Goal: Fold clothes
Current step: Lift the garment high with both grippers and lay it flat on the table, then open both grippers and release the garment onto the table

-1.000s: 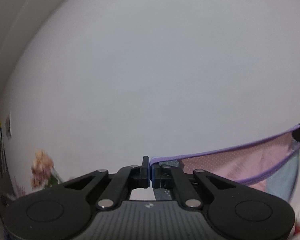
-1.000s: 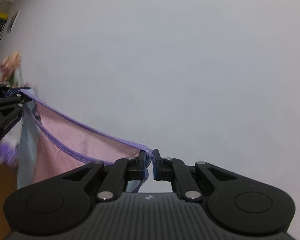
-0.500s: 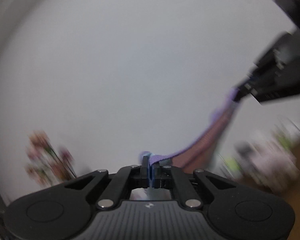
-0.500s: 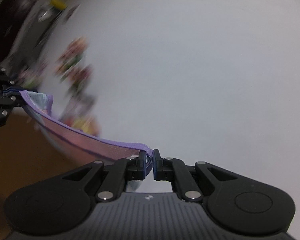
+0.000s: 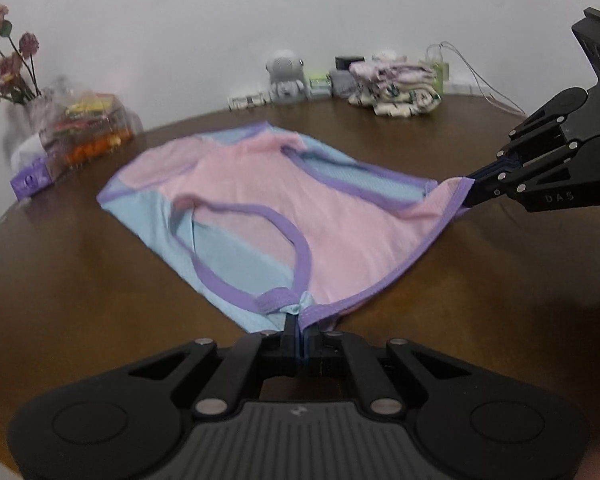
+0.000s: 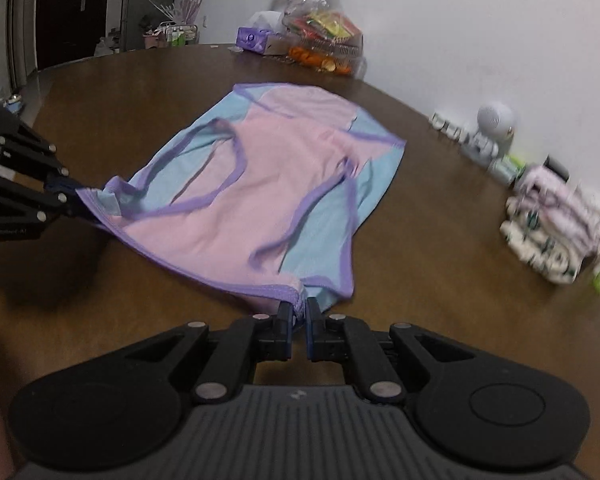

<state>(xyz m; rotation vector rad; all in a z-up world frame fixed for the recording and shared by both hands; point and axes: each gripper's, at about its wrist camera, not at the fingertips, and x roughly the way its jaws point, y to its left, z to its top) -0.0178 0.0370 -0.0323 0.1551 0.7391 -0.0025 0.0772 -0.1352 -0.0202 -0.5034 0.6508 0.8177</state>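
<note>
Thin mesh garment, pink and pale blue with purple binding, spread flat on glossy brown wooden table. Near corners pinched by clenched left gripper and right gripper. Folded patterned clothes stack and crinkly plastic snack bag along far edge.

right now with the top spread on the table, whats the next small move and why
Probably open both and let go: the left hand-held gripper and right hand-held gripper each pinch a corner of the pink and blue top, which already lies spread on the table.
</note>
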